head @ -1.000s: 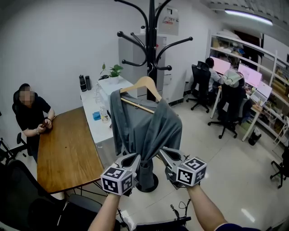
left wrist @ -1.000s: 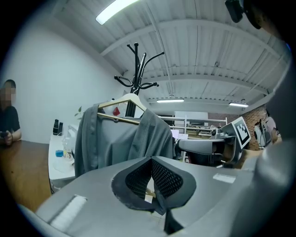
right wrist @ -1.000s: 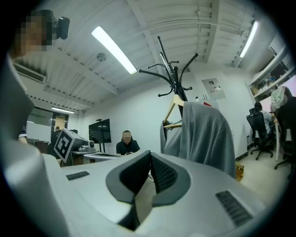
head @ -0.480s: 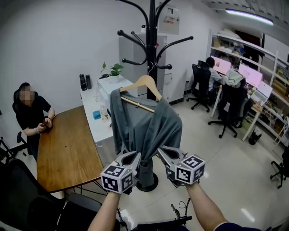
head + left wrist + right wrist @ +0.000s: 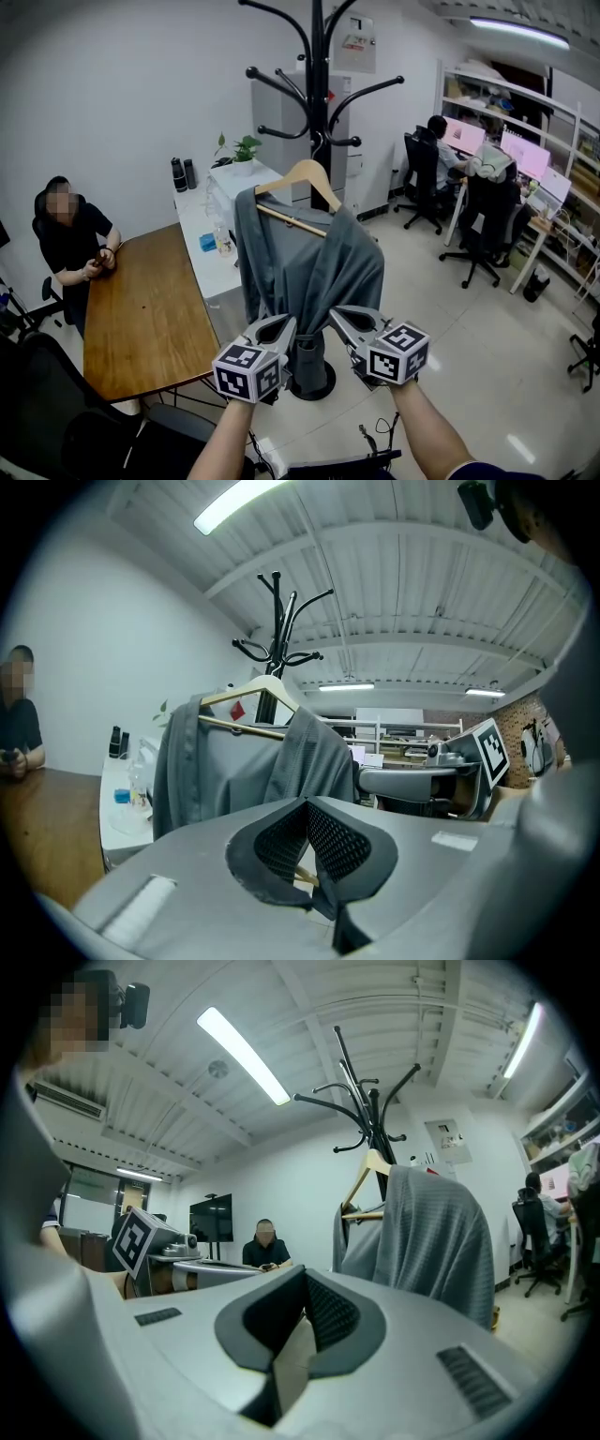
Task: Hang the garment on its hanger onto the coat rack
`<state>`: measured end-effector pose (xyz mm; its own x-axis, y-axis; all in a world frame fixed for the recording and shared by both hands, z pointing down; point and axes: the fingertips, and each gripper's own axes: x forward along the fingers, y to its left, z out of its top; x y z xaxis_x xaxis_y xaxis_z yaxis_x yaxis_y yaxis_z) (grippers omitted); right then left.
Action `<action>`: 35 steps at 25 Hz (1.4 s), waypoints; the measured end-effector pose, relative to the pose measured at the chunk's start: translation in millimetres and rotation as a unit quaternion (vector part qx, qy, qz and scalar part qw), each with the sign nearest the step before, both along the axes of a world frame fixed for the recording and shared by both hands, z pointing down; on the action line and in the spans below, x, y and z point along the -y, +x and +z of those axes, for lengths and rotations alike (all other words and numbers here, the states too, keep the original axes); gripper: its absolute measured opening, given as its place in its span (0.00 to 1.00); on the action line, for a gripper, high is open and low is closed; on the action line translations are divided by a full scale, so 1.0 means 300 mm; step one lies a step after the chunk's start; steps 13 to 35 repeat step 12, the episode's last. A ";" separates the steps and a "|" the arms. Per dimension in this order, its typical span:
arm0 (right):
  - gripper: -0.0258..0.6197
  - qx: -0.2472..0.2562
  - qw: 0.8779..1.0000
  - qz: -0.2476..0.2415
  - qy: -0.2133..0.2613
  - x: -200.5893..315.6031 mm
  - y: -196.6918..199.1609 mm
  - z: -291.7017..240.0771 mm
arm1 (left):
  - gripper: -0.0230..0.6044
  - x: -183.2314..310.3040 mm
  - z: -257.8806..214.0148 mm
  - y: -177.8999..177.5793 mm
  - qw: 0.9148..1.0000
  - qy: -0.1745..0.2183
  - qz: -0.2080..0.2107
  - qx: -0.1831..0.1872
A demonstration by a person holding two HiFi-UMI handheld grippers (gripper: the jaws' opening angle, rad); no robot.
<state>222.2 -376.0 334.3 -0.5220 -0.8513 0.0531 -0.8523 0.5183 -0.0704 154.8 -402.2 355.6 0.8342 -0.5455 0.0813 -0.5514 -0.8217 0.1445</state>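
Office room had a brown surface (image 5: 141, 319) on my left. The grey garment (image 5: 309, 267) on its hanger (image 5: 302, 176) hung at the coat rack (image 5: 317, 94). My left gripper (image 5: 278, 326) and right gripper (image 5: 345, 317) had jaws shut, empty.

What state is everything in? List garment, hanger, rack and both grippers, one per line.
garment: draped on the hanger, front open.
hanger: hanging from the rack, no gripper on it.
rack: upright.
left gripper: shut, empty.
right gripper: shut, empty.
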 end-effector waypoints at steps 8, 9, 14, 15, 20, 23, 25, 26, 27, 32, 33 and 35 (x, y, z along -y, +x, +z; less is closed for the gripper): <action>0.04 -0.004 1.000 0.000 0.001 0.004 -0.004 0.000 | 0.02 0.007 -0.001 -0.004 1.000 0.000 -0.001 0.000; 0.04 -0.004 1.000 0.000 0.001 0.005 -0.002 -0.001 | 0.02 0.007 -0.002 -0.002 1.000 0.000 0.000 0.000; 0.04 -0.004 1.000 0.002 0.002 0.007 0.003 -0.005 | 0.02 0.008 -0.004 0.003 1.000 0.001 0.001 0.000; 0.04 -0.004 1.000 0.002 0.002 0.007 0.003 -0.005 | 0.02 0.008 -0.004 0.003 1.000 0.001 0.001 0.000; 0.04 -0.004 1.000 0.002 0.002 0.007 0.003 -0.005 | 0.02 0.008 -0.004 0.003 1.000 0.001 0.001 0.000; 0.04 -0.004 1.000 0.002 0.002 0.007 0.003 -0.005 | 0.02 0.008 -0.004 0.003 1.000 0.001 0.001 0.000; 0.04 -0.004 1.000 0.002 0.002 0.007 0.003 -0.005 | 0.02 0.008 -0.004 0.003 1.000 0.001 0.001 0.000; 0.04 -0.004 1.000 0.002 0.002 0.007 0.003 -0.005 | 0.02 0.008 -0.004 0.003 1.000 0.001 0.001 0.000; 0.04 -0.004 1.000 0.002 0.002 0.007 0.003 -0.005 | 0.02 0.008 -0.004 0.003 1.000 0.001 0.001 0.000; 0.04 -0.004 1.000 0.002 0.002 0.007 0.003 -0.005 | 0.02 0.008 -0.004 0.003 1.000 0.001 0.001 0.000; 0.04 -0.004 1.000 0.002 0.002 0.007 0.003 -0.005 | 0.02 0.008 -0.004 0.003 1.000 0.001 0.001 0.000; 0.04 -0.004 1.000 0.002 0.002 0.007 0.003 -0.005 | 0.02 0.008 -0.004 0.003 1.000 0.001 0.001 0.000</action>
